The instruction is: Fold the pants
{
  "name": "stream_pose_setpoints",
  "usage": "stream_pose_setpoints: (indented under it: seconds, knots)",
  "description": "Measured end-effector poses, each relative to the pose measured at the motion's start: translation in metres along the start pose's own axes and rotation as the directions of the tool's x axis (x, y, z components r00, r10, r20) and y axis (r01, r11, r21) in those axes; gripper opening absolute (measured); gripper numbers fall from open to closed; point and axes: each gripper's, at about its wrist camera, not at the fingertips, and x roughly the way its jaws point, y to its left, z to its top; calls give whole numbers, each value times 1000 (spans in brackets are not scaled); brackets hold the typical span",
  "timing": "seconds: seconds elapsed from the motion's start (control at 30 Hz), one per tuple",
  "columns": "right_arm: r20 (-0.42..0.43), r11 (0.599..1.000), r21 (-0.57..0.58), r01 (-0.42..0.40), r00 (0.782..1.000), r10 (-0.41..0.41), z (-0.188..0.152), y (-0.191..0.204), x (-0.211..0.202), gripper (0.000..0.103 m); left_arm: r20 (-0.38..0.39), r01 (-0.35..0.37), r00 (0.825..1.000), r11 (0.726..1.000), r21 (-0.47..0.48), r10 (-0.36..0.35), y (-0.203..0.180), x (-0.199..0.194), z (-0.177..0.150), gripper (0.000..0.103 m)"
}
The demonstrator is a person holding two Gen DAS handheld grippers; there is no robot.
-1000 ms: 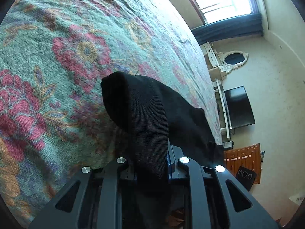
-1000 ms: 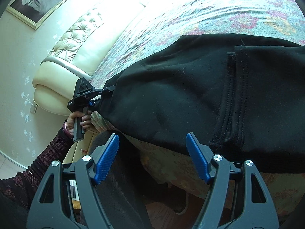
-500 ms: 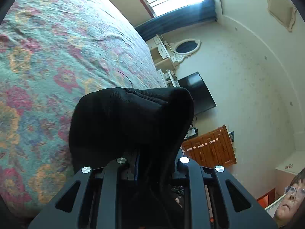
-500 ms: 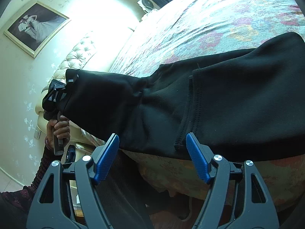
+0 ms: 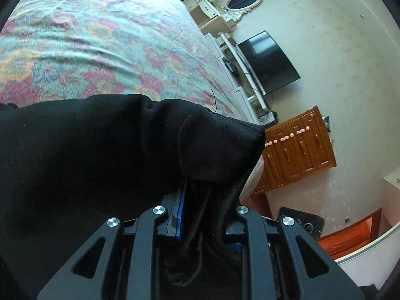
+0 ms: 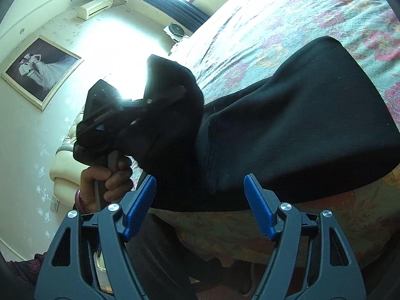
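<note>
The left gripper (image 5: 200, 215) sits at bottom centre of the left wrist view, jaws closed tight on a bunch of black pants (image 5: 87, 155); fabric drapes over & between the fingers, hiding most of the blue pads. The pants fill the left & centre of that frame, a cuff-like end sticking out toward centre right. Behind them, the floral bedspread (image 5: 100, 37) covers the upper left. At right: TV (image 5: 270, 62) on the wall, wooden cabinet (image 5: 297, 150) below it, oval mirror (image 5: 243, 0) at top.

In the right wrist view the right gripper (image 6: 200, 207) is at bottom centre, jaws wide apart w/ nothing between the blue pads (image 6: 260, 207); the pants' (image 6: 300, 130) lower edge lies just above them. The garment spreads over centre & right of the frame on the bedspread (image 6: 300, 20) near the bed's edge. At centre left the person's hand (image 6: 105, 182) grips the left gripper's (image 6: 175, 97) handle, its tips wrapped in lifted fabric. Framed photo (image 6: 40, 67) upper left, AC unit (image 6: 95, 7) at top.
</note>
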Motion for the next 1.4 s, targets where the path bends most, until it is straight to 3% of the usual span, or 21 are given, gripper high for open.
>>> stream_pose_setpoints:
  seconds: [0.13, 0.2, 0.27, 0.37, 0.43, 0.5, 0.57, 0.67, 0.77, 0.83, 0.87, 0.93, 1.0, 1.03, 1.07, 1.1, 1.4]
  knots:
    - [7, 1000, 24, 12, 1000, -12, -1, -11, -1, 73, -34, -86, 996, 996, -8, 86, 12, 32, -5, 26]
    - [9, 1000, 28, 14, 1000, -14, 0, -10, 1, 73, -28, -52, 998, 998, -43, 51, 13, 36, -6, 41]
    - [17, 1000, 22, 22, 1000, -22, 1, -9, -1, 73, -10, -2, 1000, 997, -73, 2, 5, 31, -7, 50]
    - [38, 999, -15, 46, 998, -45, 7, 0, -9, 73, 21, 90, 996, 993, -76, -89, -9, 14, -6, 53]
    - [59, 995, -50, 82, 995, -79, 12, 7, -14, 73, 67, 98, 993, 994, -45, -95, -17, -8, -10, 71]
    - [86, 982, -86, 168, 983, -160, 21, 11, -18, 75, 129, 61, 990, 998, -2, -61, -20, -34, -16, 77]
    - [80, 968, -86, 234, 971, -227, 33, 7, -14, 85, 187, -34, 982, 999, 28, 28, -14, -57, -23, 80]
    - [37, 977, -26, 212, 977, -211, 49, -12, 5, 85, 270, -150, 951, 989, -18, 149, 13, -90, -36, 85]
    - [-10, 980, -24, 199, 980, -199, 57, -24, 28, 85, 308, -170, 928, 975, -143, 208, 54, -114, -47, 85]
    - [-56, 973, -46, 225, 972, -227, 60, -26, 46, 85, 309, -129, 930, 963, -237, 200, 78, -124, -57, 85]
    - [-80, 976, -43, 214, 973, -217, 60, -28, 54, 83, 315, -108, 929, 957, -270, 194, 88, -127, -62, 85]
    - [-137, 984, -14, 179, 974, -179, 59, -32, 69, 68, 315, -79, 931, 944, -320, 185, 103, -129, -71, 85]
    - [-170, 984, -11, 176, 970, -176, 56, -34, 81, 41, 296, -83, 936, 936, -343, 192, 113, -125, -76, 85]
    - [-179, 982, -17, 186, 966, -186, 54, -33, 83, 35, 289, -90, 937, 935, -343, 196, 114, -122, -78, 85]
    - [-190, 981, -19, 195, 962, -195, 55, -33, 85, 22, 280, -94, 940, 935, -342, 197, 115, -120, -79, 85]
    - [-196, 983, -14, 184, 963, -183, 55, -33, 85, 18, 273, -94, 942, 935, -341, 194, 116, -118, -81, 85]
    - [-151, 989, -85, 122, 979, -134, 90, -2, 41, 13, 275, -72, 949, 954, -293, 156, 96, -110, -73, 85]
